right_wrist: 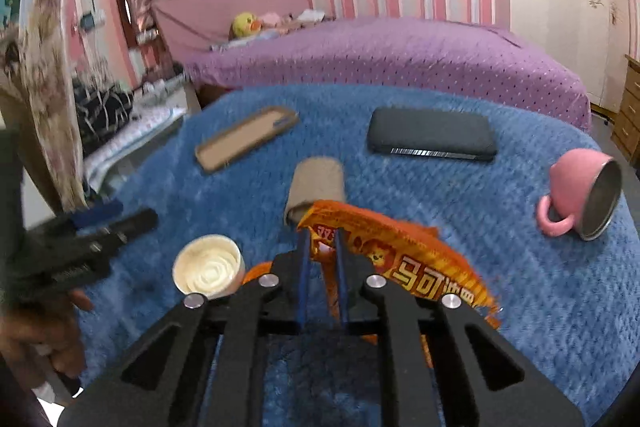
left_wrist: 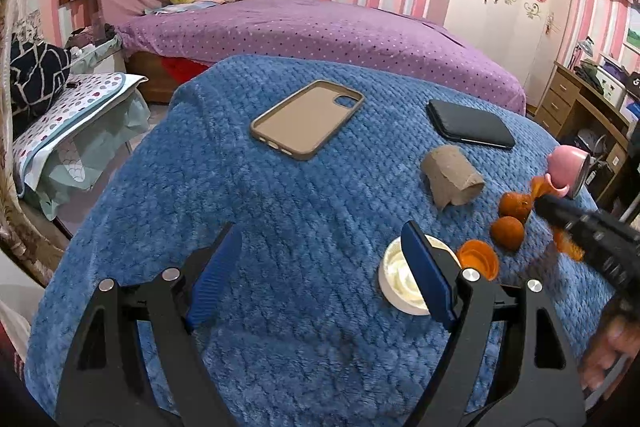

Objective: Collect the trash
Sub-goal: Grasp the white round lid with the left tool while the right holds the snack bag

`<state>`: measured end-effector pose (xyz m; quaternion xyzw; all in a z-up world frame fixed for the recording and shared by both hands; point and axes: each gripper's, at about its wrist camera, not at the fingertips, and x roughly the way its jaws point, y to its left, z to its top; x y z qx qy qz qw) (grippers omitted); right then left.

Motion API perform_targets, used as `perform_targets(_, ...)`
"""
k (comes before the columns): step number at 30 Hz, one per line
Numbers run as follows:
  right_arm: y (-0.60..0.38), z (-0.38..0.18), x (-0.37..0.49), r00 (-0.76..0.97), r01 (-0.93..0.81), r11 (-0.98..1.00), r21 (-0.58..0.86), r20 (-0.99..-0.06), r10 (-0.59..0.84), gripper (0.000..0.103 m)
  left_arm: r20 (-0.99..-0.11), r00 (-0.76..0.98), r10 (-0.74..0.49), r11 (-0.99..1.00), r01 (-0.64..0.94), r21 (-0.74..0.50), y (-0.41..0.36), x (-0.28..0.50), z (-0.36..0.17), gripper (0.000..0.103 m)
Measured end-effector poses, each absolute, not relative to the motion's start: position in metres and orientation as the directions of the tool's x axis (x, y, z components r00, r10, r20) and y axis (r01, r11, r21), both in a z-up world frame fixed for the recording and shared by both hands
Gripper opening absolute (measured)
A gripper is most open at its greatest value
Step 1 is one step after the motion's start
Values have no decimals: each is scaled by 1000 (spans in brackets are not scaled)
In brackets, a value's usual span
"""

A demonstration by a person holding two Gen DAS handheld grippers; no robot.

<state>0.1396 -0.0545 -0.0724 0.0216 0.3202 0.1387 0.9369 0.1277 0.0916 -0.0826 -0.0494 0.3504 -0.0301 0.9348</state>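
Left wrist view: the left gripper (left_wrist: 324,267) is hovering with jaws wide apart and empty above the blue blanket (left_wrist: 280,211), its right finger overlapping the white tub (left_wrist: 400,279). An orange cap (left_wrist: 478,259), two peel pieces (left_wrist: 508,231) and a cardboard roll (left_wrist: 450,183) are lying near the right gripper (left_wrist: 560,215), which is blurred here. Judgement: this hand should be waiting clear or lining up on the tub. Right wrist view: the right gripper (right_wrist: 322,247) is clamping its jaws on the orange snack wrapper (right_wrist: 400,259), which is hanging off the blanket, just in front of the roll. Judgement: pinch looks near the wrapper's edge, so lift slowly, avoiding the pink mug (right_wrist: 576,199), phone (right_wrist: 432,137) and phone case (right_wrist: 244,139).
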Motion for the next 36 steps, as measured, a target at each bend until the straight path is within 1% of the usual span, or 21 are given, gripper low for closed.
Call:
perform_targets(5,-65,-54,127,801,-236,966,105,-542,254,9,-657,747,-107,993,48,-107,80,124,-85,80)
perform_targets(10,-76,-42,113,827,-217,971,97,-510,236,8,-674,726,-135,990,76,-116,67,120,-92,80)
perform_targets(16,-85,-38,103,828,-212,973,88,-513,227,6,-694,699,-172,985,127,-116,43,118,-100,79)
perform_targets(19,-92,-38,100,827,-207,975,83,-518,220,6,-722,674,-155,987,132,-89,32,121,-108,79)
perform_targets(20,-94,-38,100,827,-205,975,82,-518,218,6,-729,667,-150,988,131,-84,32,122,-111,78)
perform_targets(22,-98,-38,98,824,-206,975,88,-521,221,6,-750,644,-150,988,132,-84,30,125,-117,69)
perform_targets(25,-104,-39,98,823,-199,976,90,-525,216,6,-756,637,-152,987,133,-86,31,128,-120,67)
perform_targets(32,-105,-41,98,820,-202,975,90,-530,218,6,-755,640,-141,988,144,-62,22,135,-123,66)
perform_targets(33,-105,-42,98,819,-202,975,87,-531,217,6,-755,641,-142,988,144,-63,22,136,-123,61)
perform_targets(36,-102,-44,96,817,-205,976,78,-535,214,6,-746,648,-154,987,139,-82,25,137,-120,60)
